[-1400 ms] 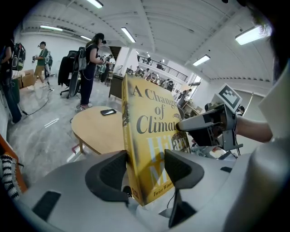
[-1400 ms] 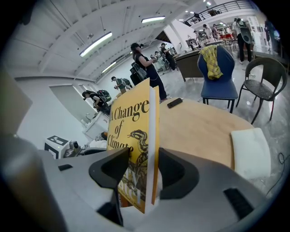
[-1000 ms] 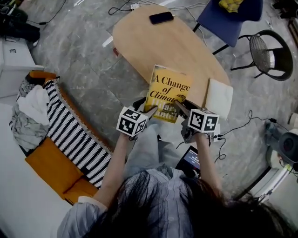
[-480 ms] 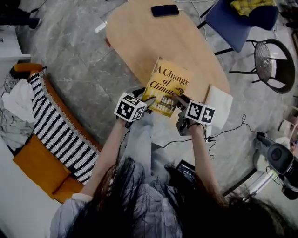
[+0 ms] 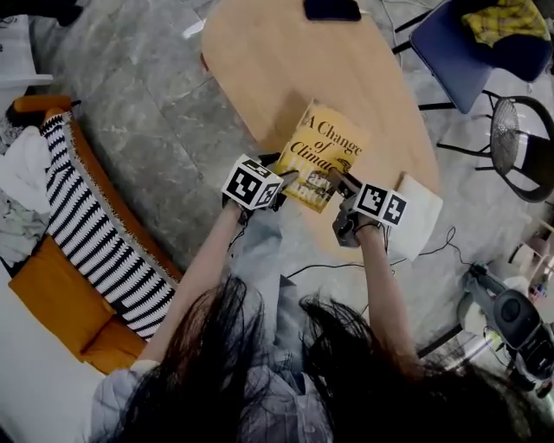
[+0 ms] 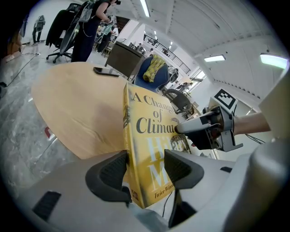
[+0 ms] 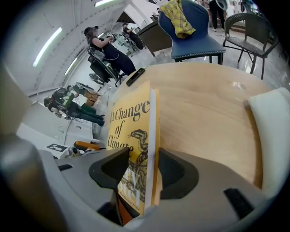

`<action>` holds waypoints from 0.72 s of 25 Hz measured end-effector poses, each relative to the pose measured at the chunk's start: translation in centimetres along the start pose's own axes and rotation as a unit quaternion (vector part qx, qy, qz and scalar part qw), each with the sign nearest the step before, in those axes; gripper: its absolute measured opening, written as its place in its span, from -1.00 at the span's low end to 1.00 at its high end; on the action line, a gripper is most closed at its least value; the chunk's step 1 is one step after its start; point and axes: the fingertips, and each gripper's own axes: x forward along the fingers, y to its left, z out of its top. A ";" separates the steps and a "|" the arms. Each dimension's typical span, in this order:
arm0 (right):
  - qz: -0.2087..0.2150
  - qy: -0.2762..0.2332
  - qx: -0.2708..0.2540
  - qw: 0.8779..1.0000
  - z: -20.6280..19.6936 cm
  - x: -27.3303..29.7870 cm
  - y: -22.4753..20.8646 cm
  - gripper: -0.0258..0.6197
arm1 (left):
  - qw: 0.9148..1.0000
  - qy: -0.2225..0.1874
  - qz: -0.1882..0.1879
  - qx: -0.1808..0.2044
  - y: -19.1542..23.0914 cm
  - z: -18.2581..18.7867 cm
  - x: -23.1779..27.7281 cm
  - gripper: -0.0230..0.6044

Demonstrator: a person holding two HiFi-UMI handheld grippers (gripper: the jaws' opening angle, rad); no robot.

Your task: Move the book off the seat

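L tongs & R tongs both clench the yellow paper book over the tan wood table, near edge; a tilt could slide it off.

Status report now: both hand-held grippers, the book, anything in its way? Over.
Left hand-held gripper and right hand-held gripper both shut on the yellow book. It hangs over the wooden table, near edge. Black phone far end, white cushion right, both clear.

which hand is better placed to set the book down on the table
Probably right. The right tongs and left tongs both clamp the book, but the right sits over the table, while the left is at its edge.
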 end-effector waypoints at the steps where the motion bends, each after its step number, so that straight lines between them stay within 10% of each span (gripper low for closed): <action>1: -0.002 0.001 -0.002 1.000 0.0 0.5 -0.4 -0.26 | 1.000 0.003 0.001 -0.002 0.3 -0.2 0.5 -0.06; 12: -0.008 -0.021 0.011 1.000 0.7 3.9 -4.8 -0.26 | 1.000 -0.002 0.018 -0.021 2.0 -1.1 4.9 -0.09; 18: -0.046 -0.047 -0.040 0.997 0.5 4.4 -5.0 -0.38 | 0.998 -0.013 0.054 0.034 2.3 -0.7 5.2 -0.10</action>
